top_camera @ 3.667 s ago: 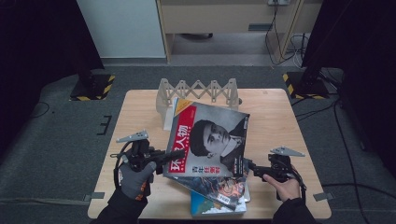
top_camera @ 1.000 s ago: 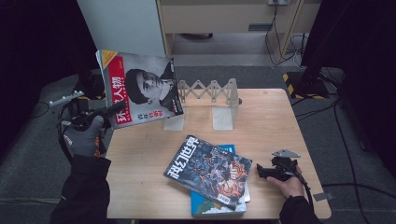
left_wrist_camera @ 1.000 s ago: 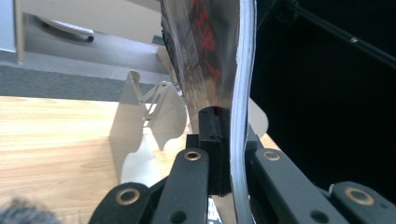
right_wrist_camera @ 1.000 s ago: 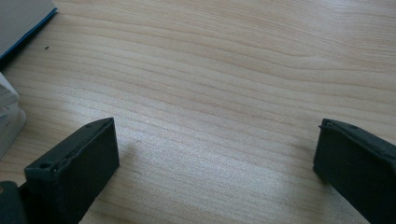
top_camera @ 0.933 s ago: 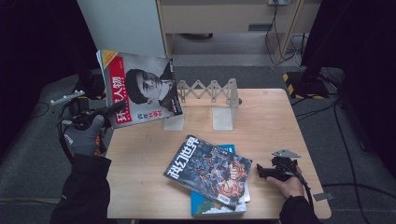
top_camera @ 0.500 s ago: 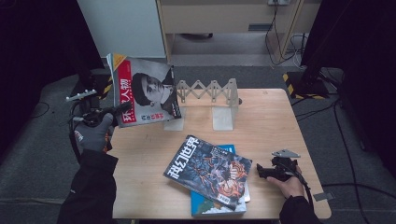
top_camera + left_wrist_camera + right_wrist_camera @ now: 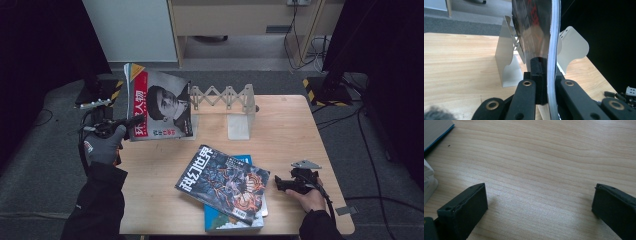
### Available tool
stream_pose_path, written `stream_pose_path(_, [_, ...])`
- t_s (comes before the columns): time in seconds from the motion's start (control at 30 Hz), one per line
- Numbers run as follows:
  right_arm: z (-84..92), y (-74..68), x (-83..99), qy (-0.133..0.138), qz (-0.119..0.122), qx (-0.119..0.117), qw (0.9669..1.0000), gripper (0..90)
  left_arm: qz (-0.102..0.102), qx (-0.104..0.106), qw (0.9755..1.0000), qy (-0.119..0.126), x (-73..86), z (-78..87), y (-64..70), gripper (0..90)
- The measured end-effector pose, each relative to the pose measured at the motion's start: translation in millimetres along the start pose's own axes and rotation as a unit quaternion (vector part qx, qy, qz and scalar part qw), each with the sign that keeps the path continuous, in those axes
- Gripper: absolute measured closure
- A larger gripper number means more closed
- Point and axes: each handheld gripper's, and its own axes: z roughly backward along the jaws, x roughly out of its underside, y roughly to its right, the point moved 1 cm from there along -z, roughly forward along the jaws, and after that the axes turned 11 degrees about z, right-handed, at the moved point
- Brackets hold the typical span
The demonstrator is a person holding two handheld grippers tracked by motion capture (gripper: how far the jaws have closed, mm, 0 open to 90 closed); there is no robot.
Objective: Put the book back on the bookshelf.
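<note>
Magazine (image 7: 161, 106) with red spine strip and portrait cover, upright at table's (image 7: 280, 125) far left corner, clamped at lower left edge by left gripper (image 7: 131, 121), just beside white folding rack (image 7: 225, 97). Right gripper (image 7: 278, 184) low near table's right edge, beside stack of magazines (image 7: 225, 187).

Left gripper view: jaws pressed tight on magazine's edge (image 7: 549, 50), rack's white plates (image 7: 506, 62) close behind.

Right gripper view: jaws spread wide over bare wood (image 7: 544, 170), nothing between; stack's corner (image 7: 434, 130) at upper left.

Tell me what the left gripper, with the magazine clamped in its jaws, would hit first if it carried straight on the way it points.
Probably the white expandable rack: in the left gripper view it stands directly ahead of the left gripper and its magazine, though depth is hard to judge.
</note>
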Motion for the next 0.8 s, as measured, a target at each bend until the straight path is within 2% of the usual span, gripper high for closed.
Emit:
stream_pose_path(0.33, [0.1, 0.3, 0.1, 0.000, 0.003, -0.001, 1.0000, 0.4, 0.007, -0.017, 0.9997, -0.017, 6.4, -5.1, -7.3, 86.3])
stream_pose_path(0.6, [0.0, 0.1, 0.0, 0.000, 0.001, -0.001, 1.0000, 0.4, 0.004, -0.032, 0.9990, -0.030, 5.0, -13.0, 1.5, 86.3])
stream_pose_path(0.77, [0.0, 0.2, 0.0, 0.000, 0.001, -0.001, 1.0000, 0.4, -0.002, -0.043, 0.9983, -0.040, 3.4, -18.6, 8.4, 86.3])
stream_pose_path(0.8, [0.0, 0.1, 0.1, 0.000, 0.001, -0.001, 1.0000, 0.4, -0.009, -0.051, 0.9976, -0.047, 2.7, -21.7, 11.9, 86.2])
